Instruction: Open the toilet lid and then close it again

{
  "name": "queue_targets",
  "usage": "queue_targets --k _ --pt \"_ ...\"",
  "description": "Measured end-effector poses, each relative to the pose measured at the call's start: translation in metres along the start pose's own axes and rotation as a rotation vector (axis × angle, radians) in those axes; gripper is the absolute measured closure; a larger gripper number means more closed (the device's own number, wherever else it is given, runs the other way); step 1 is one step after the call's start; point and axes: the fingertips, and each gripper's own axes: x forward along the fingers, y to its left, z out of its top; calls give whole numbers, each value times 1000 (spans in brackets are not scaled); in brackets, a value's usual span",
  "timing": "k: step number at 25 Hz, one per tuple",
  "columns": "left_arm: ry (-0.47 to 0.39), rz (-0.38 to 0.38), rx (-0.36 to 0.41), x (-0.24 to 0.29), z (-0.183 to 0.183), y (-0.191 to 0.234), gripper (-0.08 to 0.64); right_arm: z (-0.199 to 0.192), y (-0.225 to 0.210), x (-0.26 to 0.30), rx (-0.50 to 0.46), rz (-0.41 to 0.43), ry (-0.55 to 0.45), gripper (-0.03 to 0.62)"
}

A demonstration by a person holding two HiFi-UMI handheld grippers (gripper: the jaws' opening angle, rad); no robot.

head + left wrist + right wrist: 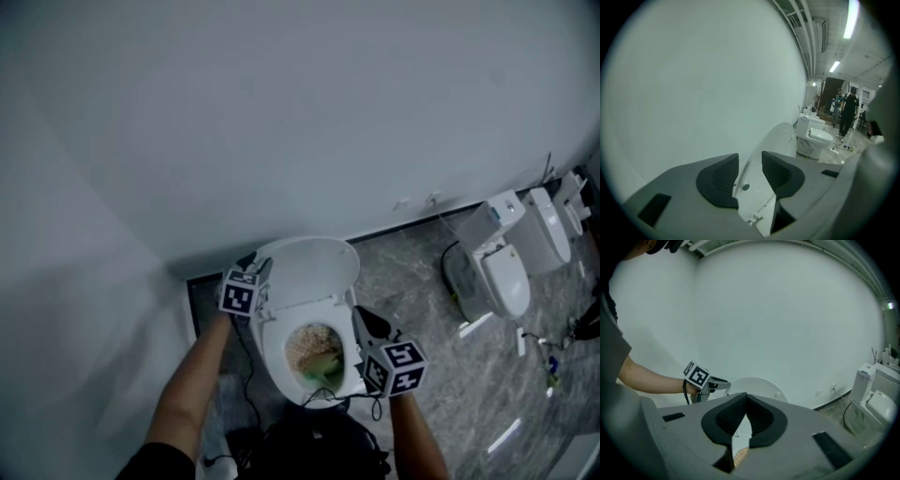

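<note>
The white toilet lid (309, 267) stands raised and leans toward the wall, above the open bowl (274, 345), which has brownish and green matter inside. My left gripper (262, 270) is at the lid's left edge. In the left gripper view its jaws (750, 171) stand apart with the lid's edge (780, 138) running between them, and the pads do not press on it. My right gripper (360, 321) hovers over the bowl's right side, shut with nothing in it (746, 403). The right gripper view shows the lid (761, 385) and the left gripper (719, 384) beyond.
A plain white wall (281, 122) rises right behind the toilet. Two more toilets (504, 274) (548, 225) stand to the right on the grey marbled floor, with cables near them. Far off in the left gripper view, people (848, 110) stand in a doorway.
</note>
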Motion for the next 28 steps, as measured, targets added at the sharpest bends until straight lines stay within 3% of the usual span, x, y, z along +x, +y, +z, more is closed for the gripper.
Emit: queue_targets --k 6,12,28 --pt "42 -21 33 19 -8 -1 411 -17 -11 -11 18 -33 31 581" --pt "13 -5 24 16 -5 -2 413 -25 -21 -22 46 -49 41 581" --pt "-12 -25 23 -37 -34 -58 422 -70 -9 -48 79 33 73 582"
